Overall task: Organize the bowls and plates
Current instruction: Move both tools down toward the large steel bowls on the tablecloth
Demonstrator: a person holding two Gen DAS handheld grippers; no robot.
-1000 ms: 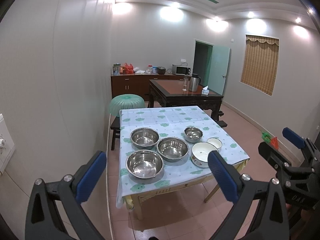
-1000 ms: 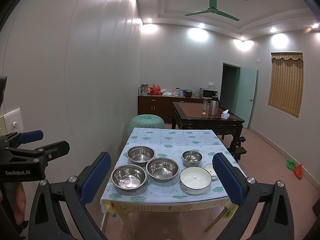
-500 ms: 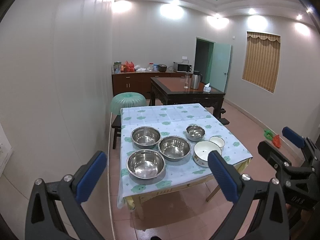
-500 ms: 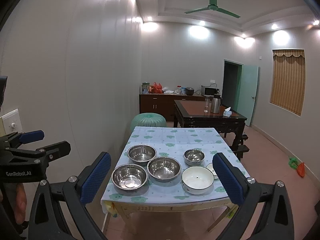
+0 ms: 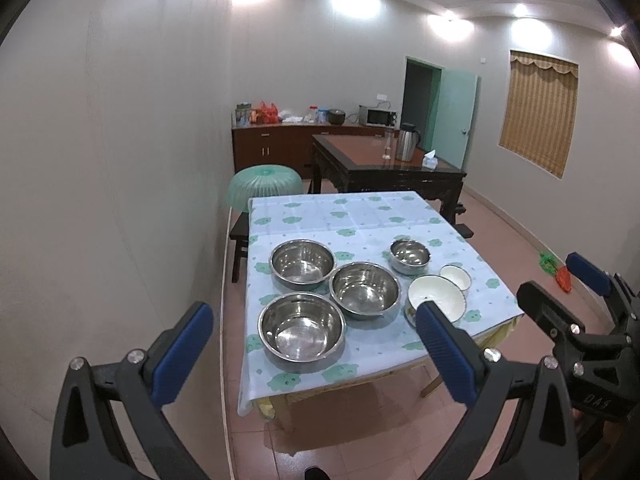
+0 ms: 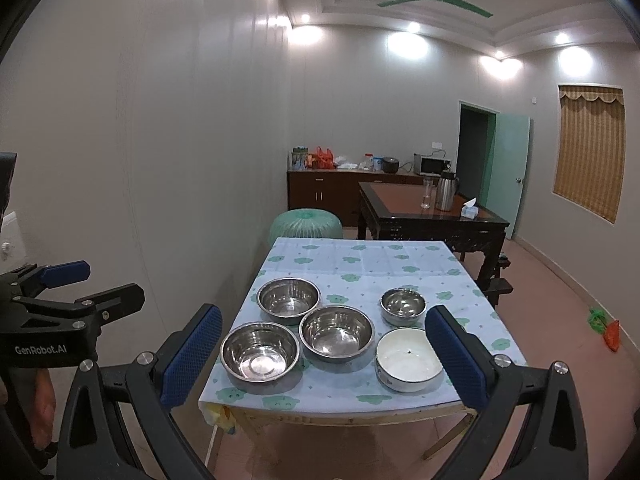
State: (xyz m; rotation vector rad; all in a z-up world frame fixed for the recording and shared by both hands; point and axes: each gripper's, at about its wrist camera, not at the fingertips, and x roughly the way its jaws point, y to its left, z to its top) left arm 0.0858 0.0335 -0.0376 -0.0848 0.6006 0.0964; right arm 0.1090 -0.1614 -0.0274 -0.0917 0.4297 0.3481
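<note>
Left hand-held gripper (image 5: pixel 312 344), lower foreground of the left wrist view: blue-padded fingers (image 5: pixel 182 350) spread wide apart, nothing between them, held in the air short of the bench (image 5: pixel 372 352). Right hand-held gripper (image 6: pixel 322 354), lower foreground of the right wrist view: fingers (image 6: pixel 454 356) likewise wide apart and empty, also short of the bench; it also appears at the right edge of the left wrist view.

Centre of both views: bench covered by a pale blue cloth (image 6: pixel 360 260) with green motifs. On its near half stand six vessels, all upright and separate. Nearest, lower left of the group: large steel bowl (image 6: pixel 260 350). Right of it and slightly farther: second large steel bowl (image 6: pixel 337 333). Lower right of the group: white enamel bowl (image 6: pixel 408 359), partly masked by a gripper finger in each view. Behind the first two: third large steel bowl (image 6: pixel 289 295). Right rear: small steel bowl (image 6: pixel 403 306). Just beside the white enamel bowl, on its far right: small white bowl (image 5: pixel 455 277), seen only in the left wrist view.

Beyond the bench: green mesh cover (image 6: pixel 306 224) at left, dark wooden table (image 6: pixel 430 214) carrying a steel jug (image 6: pixel 446 184), then a sideboard (image 6: pixel 320 194) against the far wall.
</note>
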